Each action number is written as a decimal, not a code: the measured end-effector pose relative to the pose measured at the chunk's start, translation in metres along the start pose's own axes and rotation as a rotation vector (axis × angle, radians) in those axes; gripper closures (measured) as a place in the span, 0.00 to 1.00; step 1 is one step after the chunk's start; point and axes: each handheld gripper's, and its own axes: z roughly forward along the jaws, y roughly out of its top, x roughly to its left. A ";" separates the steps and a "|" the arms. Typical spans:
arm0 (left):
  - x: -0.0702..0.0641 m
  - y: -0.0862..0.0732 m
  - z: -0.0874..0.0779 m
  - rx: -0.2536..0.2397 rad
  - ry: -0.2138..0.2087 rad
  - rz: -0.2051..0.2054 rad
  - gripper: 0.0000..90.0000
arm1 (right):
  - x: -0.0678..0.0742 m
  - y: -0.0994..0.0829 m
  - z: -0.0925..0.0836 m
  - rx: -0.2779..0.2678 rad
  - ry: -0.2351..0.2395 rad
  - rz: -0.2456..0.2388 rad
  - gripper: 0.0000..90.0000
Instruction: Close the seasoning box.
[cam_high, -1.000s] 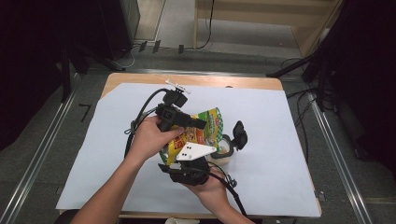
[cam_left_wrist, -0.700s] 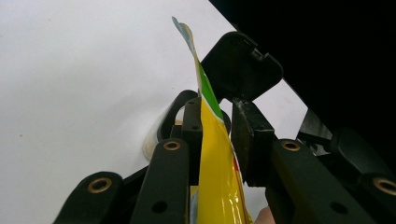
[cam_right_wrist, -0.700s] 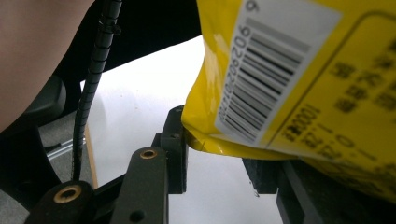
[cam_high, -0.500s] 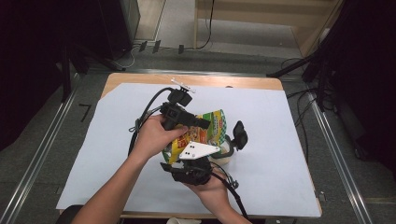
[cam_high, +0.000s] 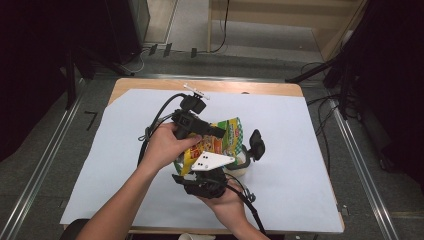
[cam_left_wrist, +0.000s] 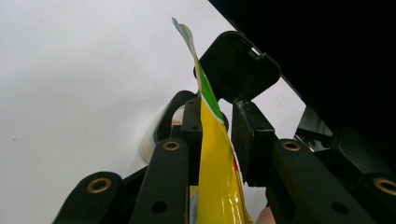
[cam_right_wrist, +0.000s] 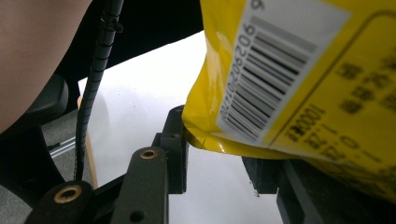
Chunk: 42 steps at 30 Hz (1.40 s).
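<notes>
Grip matters most: left gripper (cam_left_wrist: 215, 135) pinches the crinkly yellow-green foil snack bag (cam_high: 220, 142), right gripper (cam_right_wrist: 219, 154) clamps its near yellow edge; pull apart evenly, slowly.

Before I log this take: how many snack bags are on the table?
1. The yellow snack bag is held near the middle of the table between the left gripper and the right gripper. Hands could hide something small beneath.

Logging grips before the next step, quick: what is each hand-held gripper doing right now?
Left hand-held gripper: closed on the yellow snack bag.
Right hand-held gripper: closed on the same bag's lower edge.
</notes>
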 end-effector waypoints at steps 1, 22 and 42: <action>0.000 0.000 0.000 0.000 -0.001 0.000 0.84 | 0.000 0.000 0.000 0.000 0.000 0.000 0.73; -0.008 0.000 0.001 0.014 0.026 0.016 0.84 | 0.001 -0.002 -0.001 -0.011 0.004 0.001 0.74; -0.010 0.001 0.002 0.015 0.042 0.010 0.85 | 0.001 -0.002 -0.003 -0.002 -0.005 -0.026 0.74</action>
